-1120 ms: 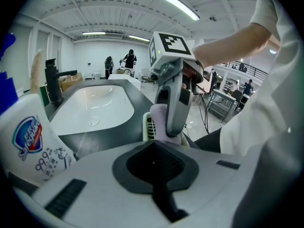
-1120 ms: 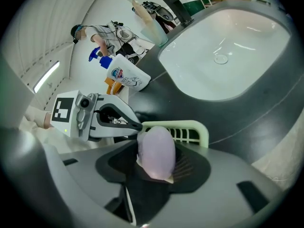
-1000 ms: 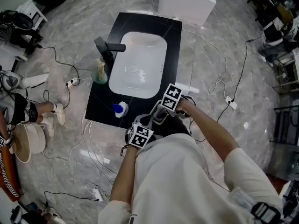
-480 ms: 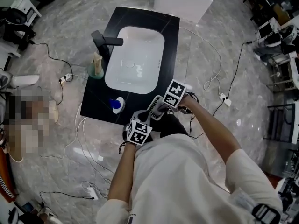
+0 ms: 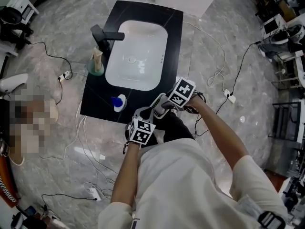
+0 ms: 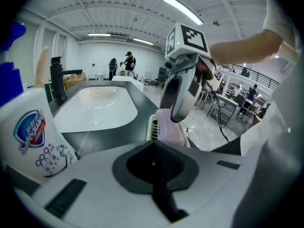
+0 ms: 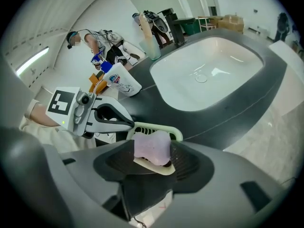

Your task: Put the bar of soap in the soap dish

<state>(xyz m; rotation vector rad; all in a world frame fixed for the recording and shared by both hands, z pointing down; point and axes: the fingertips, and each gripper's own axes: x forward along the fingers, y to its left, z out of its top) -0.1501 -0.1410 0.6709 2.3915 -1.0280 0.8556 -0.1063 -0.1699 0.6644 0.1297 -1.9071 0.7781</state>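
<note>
Dark counter, soap dish half behind pink soap

Your bar of soap was pale pink, its soap dish light green. The bench was black, its basin white. At the basin's seven o'clock, a white bottle wore a blue cap.

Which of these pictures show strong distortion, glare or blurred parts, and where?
Head view: wide-angle bending at the edges, glare on the white basin, a mosaic patch at left. Left gripper view: fisheye with dark corners, bright ceiling lights. Right gripper view: fisheye too; the pink soap is readable.
</note>
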